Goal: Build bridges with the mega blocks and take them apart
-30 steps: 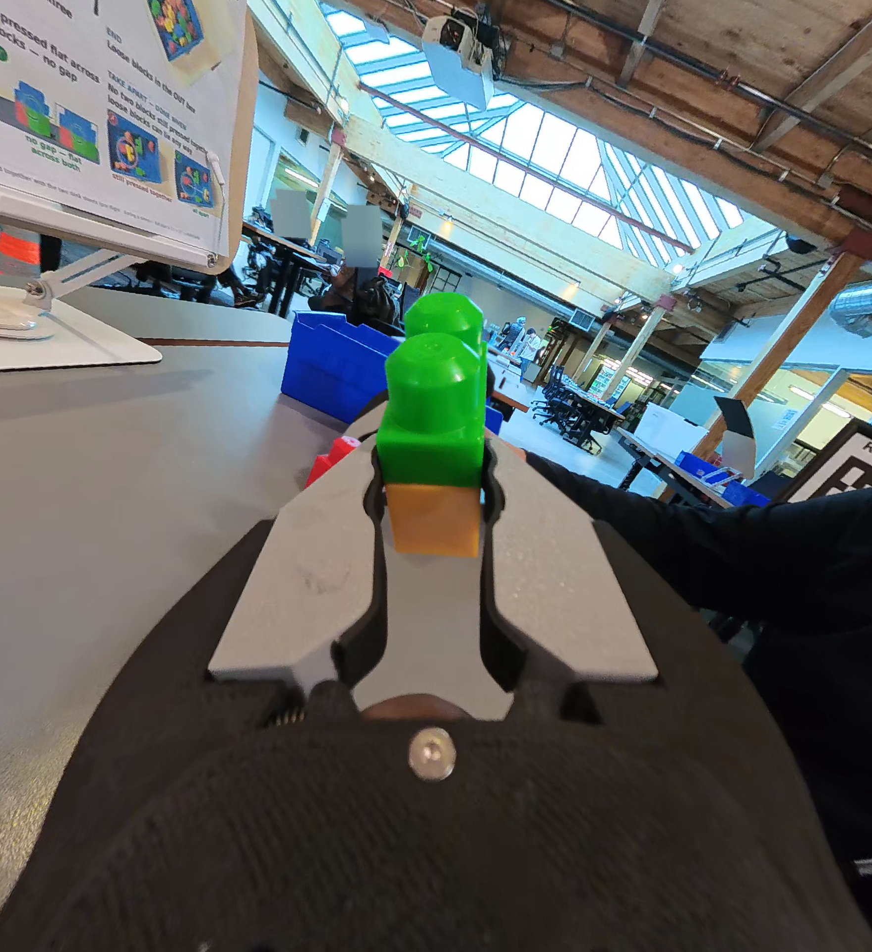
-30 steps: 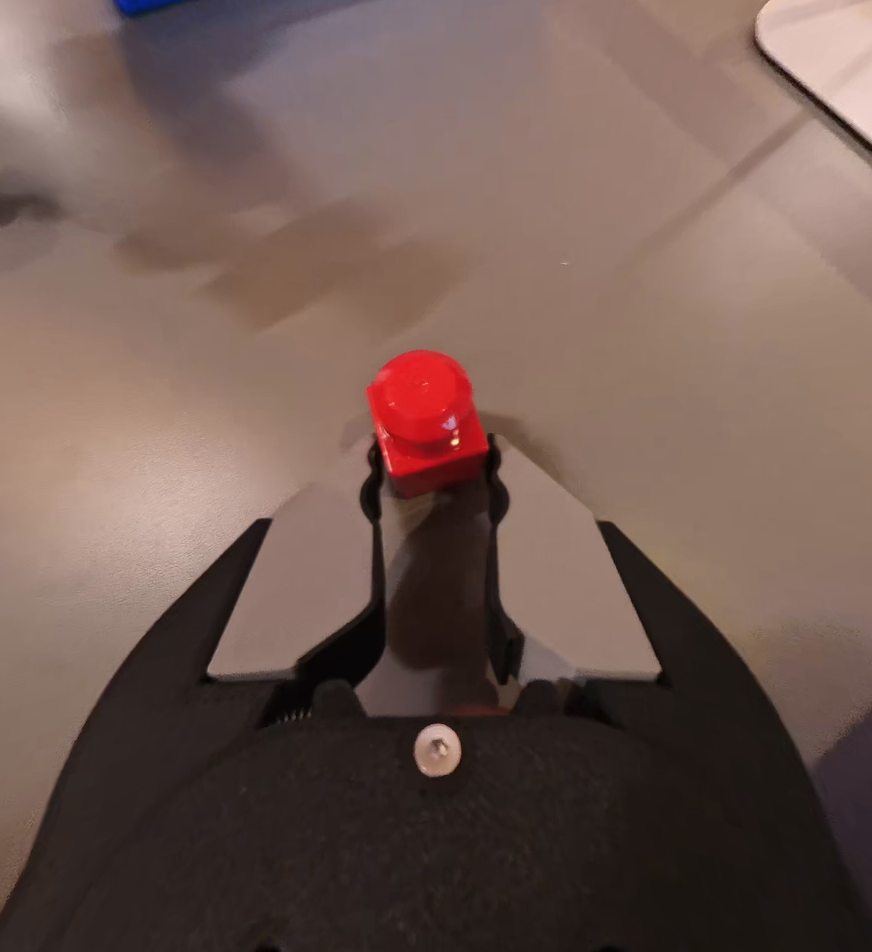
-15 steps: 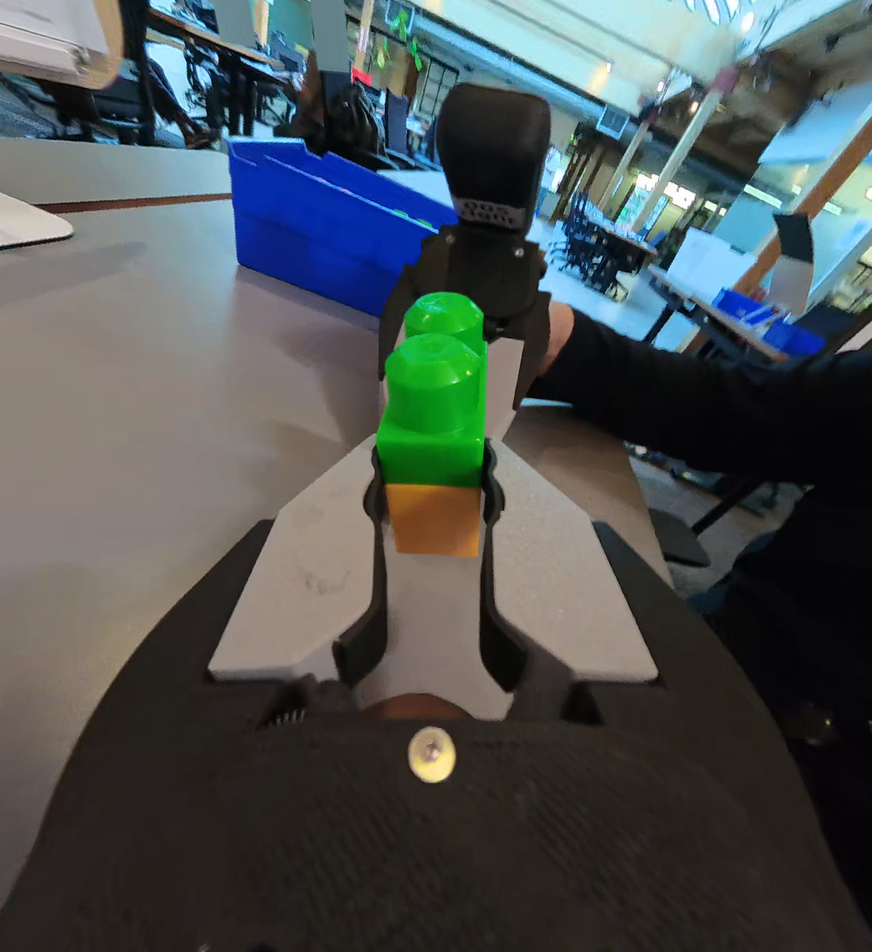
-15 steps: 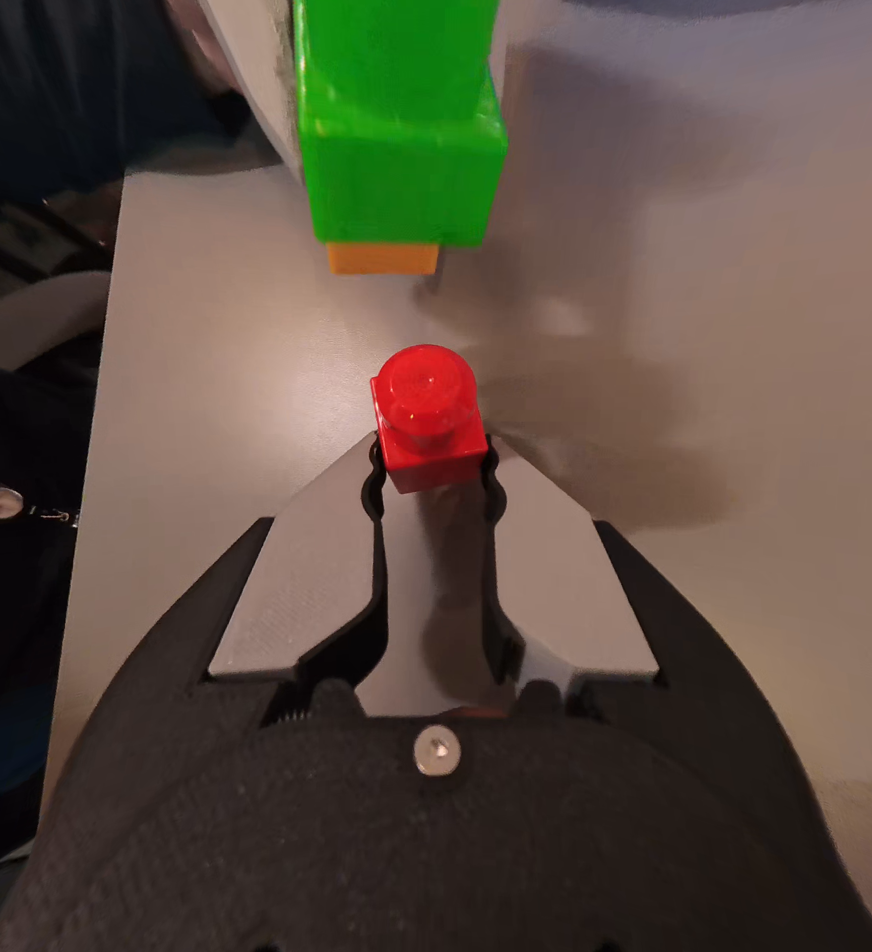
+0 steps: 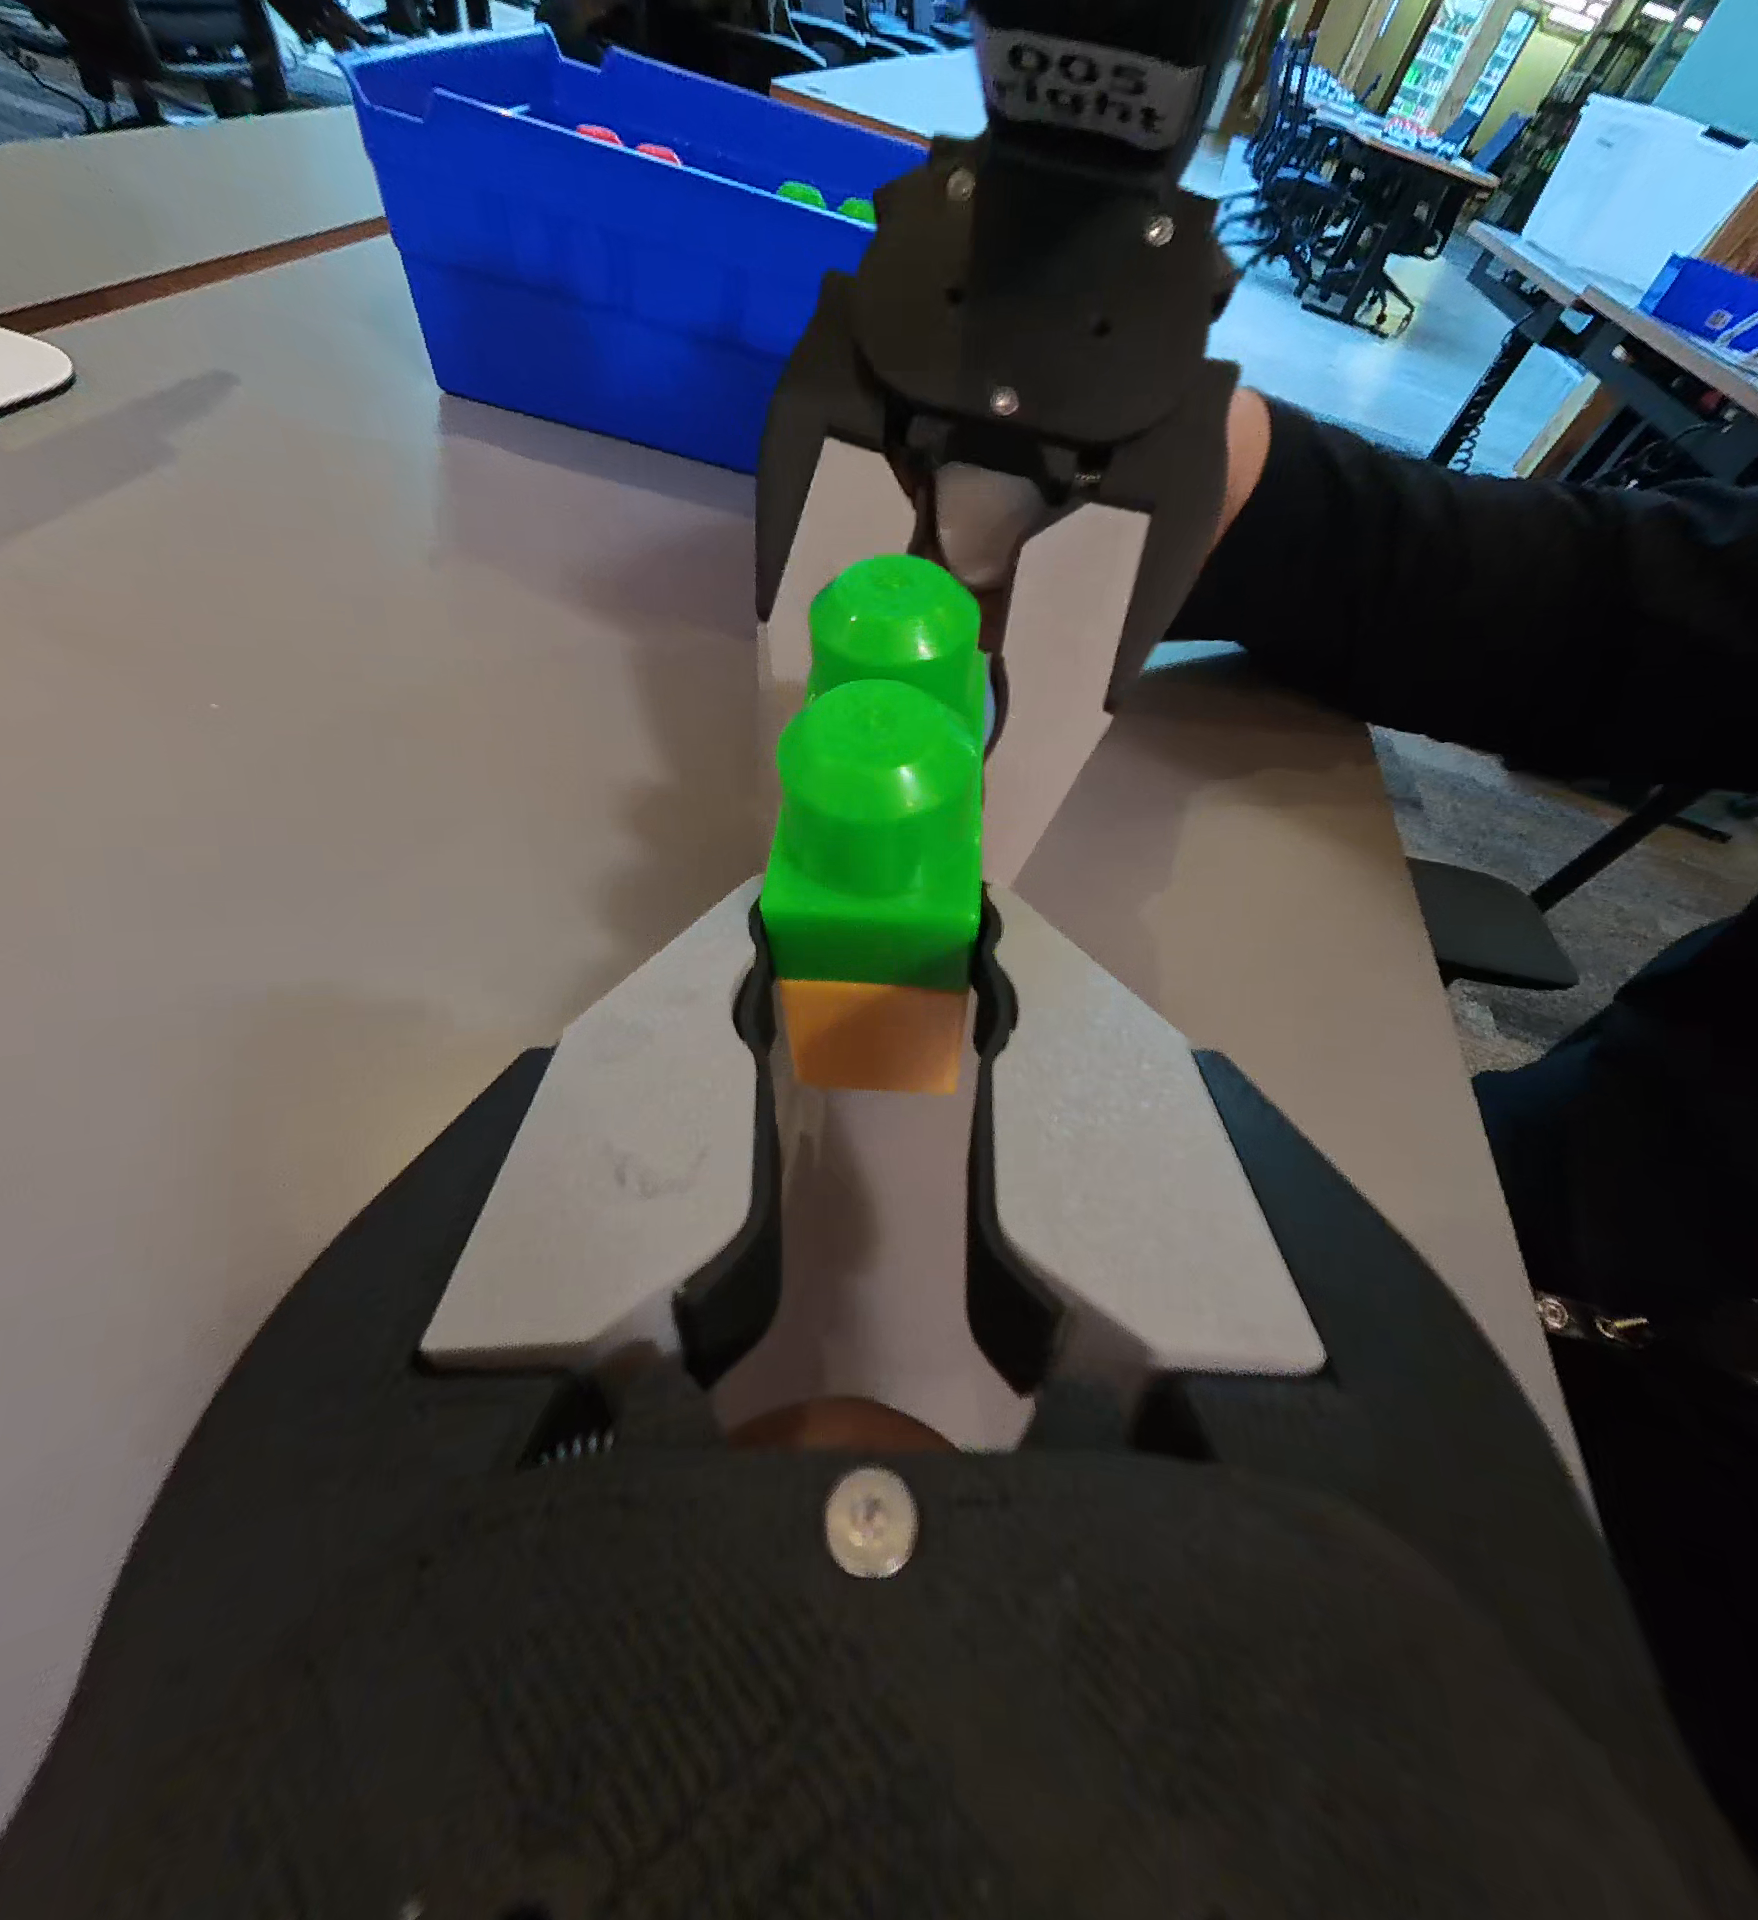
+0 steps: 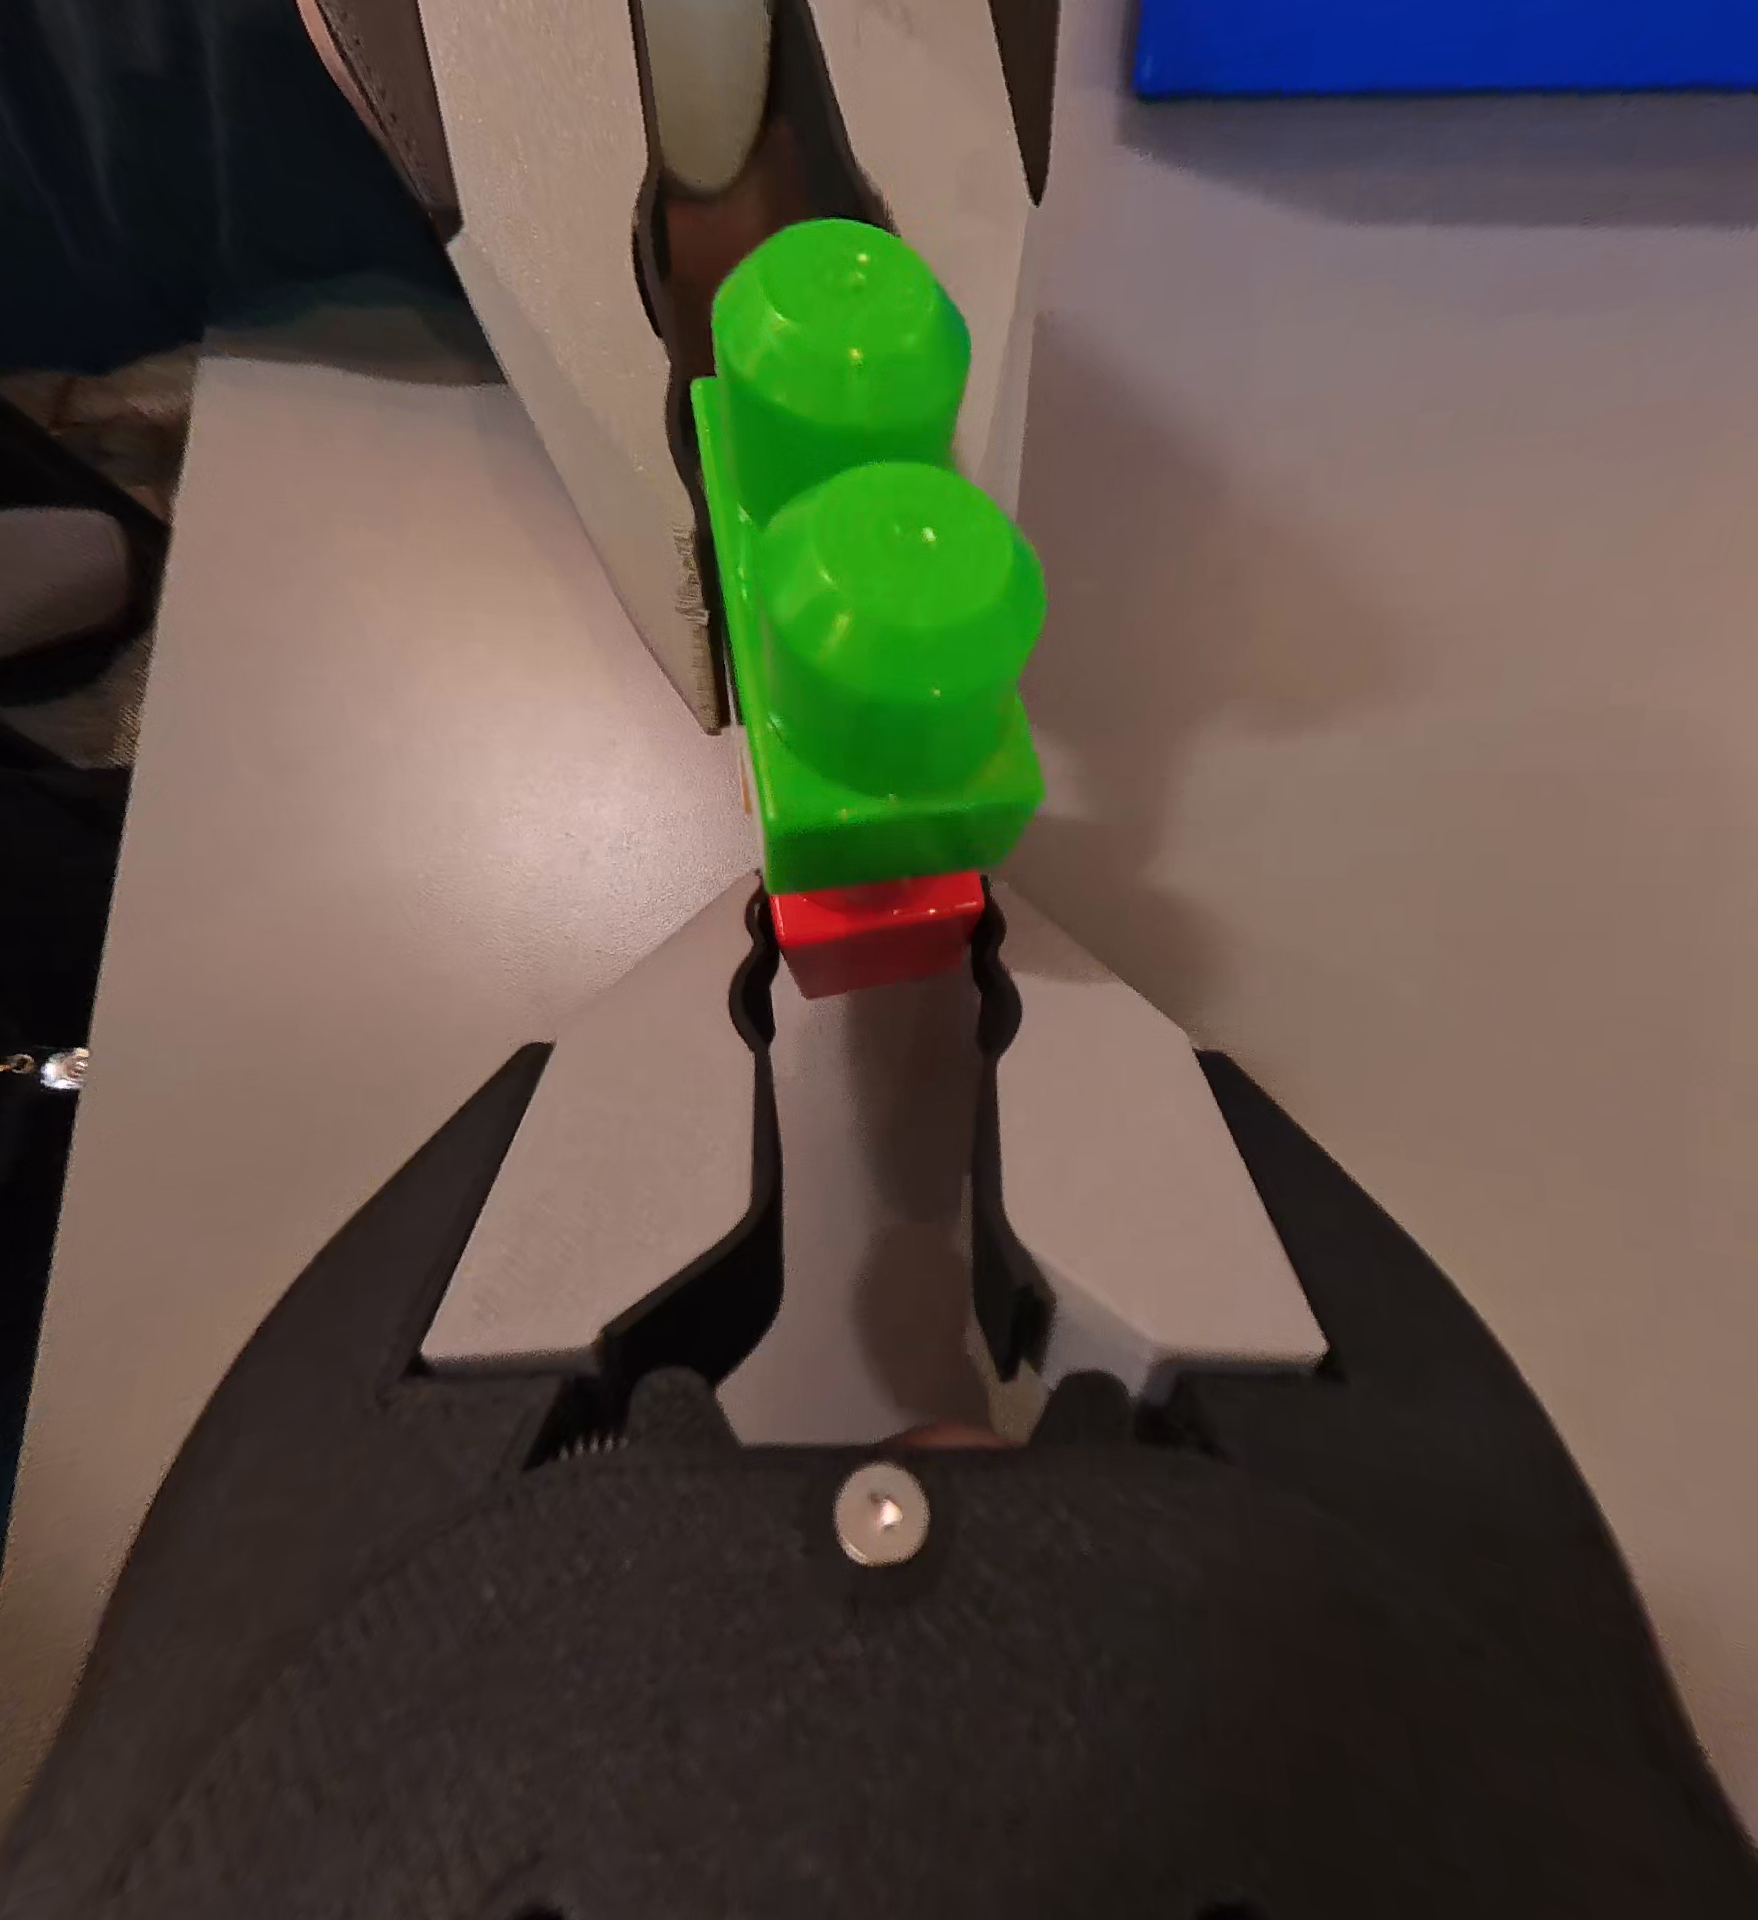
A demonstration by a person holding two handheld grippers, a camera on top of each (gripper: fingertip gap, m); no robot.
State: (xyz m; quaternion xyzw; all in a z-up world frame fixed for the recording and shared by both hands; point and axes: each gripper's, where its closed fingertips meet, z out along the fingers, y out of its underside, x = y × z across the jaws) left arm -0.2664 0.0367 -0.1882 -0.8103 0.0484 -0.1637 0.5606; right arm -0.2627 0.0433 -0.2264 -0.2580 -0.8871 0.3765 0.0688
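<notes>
A grey table (image 5: 283,727) fills both views, with a blue bin (image 5: 584,270) at upper centre. Mid-frame, the left gripper (image 5: 870,987) clamps the orange block (image 5: 873,1037) under the green block (image 5: 875,831). The right gripper (image 6: 875,935) pinches the red block (image 6: 880,940) beneath the green one's free end. This looks like the building step; next, press them together squarely.

Left hand-held gripper (image 5: 873,966): matt black textured housing, one silver screw centred near the fingers. Two pale grey angular fingers (image 5: 646,1153) with black wavy inner pads. Small coil spring visible at the left finger root.

Right hand-held gripper (image 6: 875,940): same build, same single screw. Seen from the far side, its black body carries several small screws and a labelled dark band. Person's sleeve (image 5: 1477,613): black, long.
</notes>
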